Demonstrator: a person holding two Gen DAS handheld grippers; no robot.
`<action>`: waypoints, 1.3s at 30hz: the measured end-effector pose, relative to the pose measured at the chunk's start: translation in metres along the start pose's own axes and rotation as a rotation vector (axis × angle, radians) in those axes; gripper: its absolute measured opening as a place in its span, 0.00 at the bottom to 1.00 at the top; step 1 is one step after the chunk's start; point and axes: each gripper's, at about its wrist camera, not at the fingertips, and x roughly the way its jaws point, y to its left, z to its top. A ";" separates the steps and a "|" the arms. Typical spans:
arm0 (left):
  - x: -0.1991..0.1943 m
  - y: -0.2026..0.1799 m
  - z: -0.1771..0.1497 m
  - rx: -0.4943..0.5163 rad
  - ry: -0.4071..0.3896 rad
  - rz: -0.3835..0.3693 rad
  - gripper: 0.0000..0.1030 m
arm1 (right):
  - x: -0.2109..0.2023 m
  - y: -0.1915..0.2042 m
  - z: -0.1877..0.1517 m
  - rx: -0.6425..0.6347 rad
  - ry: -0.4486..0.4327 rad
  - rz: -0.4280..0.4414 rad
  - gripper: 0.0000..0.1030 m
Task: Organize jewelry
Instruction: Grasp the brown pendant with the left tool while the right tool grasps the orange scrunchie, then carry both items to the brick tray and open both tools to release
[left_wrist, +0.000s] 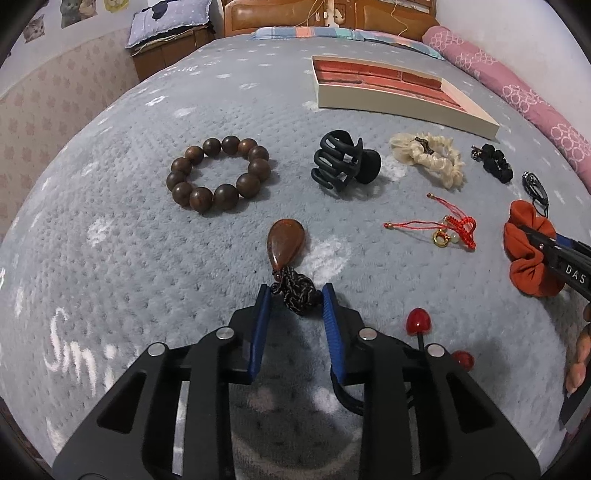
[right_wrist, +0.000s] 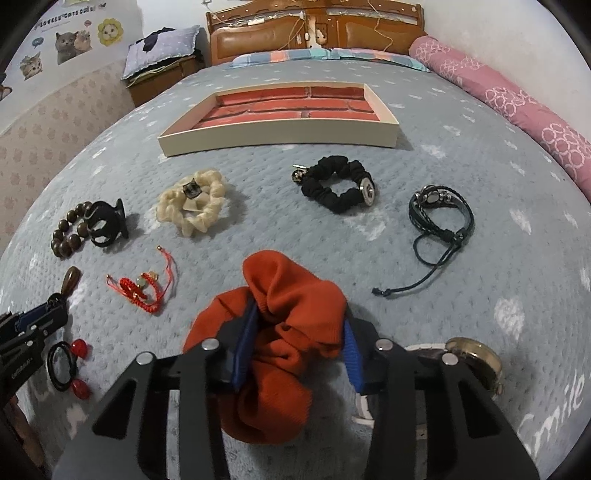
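My left gripper (left_wrist: 295, 291) is open around the black braided cord (left_wrist: 298, 291) of a brown teardrop pendant (left_wrist: 285, 242) on the bed; the cord lies between the blue pads without being pinched. My right gripper (right_wrist: 299, 317) straddles an orange scrunchie (right_wrist: 280, 325), and its fabric fills the gap between the pads; the scrunchie also shows in the left wrist view (left_wrist: 528, 258). A cream tray with a red brick-pattern lining (right_wrist: 280, 138) lies further up the bed, also in the left wrist view (left_wrist: 391, 99).
On the grey blanket lie a wooden bead bracelet (left_wrist: 218, 173), black claw clip (left_wrist: 345, 162), cream scrunchie (right_wrist: 192, 206), black scrunchie (right_wrist: 336, 184), red cord bracelet (right_wrist: 142, 290), dark leather bracelet (right_wrist: 439, 214), red-bead hair tie (right_wrist: 68, 363) and a watch (right_wrist: 472, 360). A pink bolster (right_wrist: 517, 110) lines the right edge.
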 end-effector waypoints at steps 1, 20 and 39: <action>0.001 0.001 0.001 -0.003 -0.001 -0.005 0.26 | 0.000 0.000 0.001 -0.002 0.000 0.005 0.38; -0.009 0.021 0.020 -0.076 -0.052 -0.058 0.17 | -0.006 -0.007 0.007 -0.008 -0.027 0.081 0.22; -0.039 0.007 0.097 -0.067 -0.179 -0.148 0.16 | -0.014 -0.039 0.072 0.066 -0.068 0.180 0.21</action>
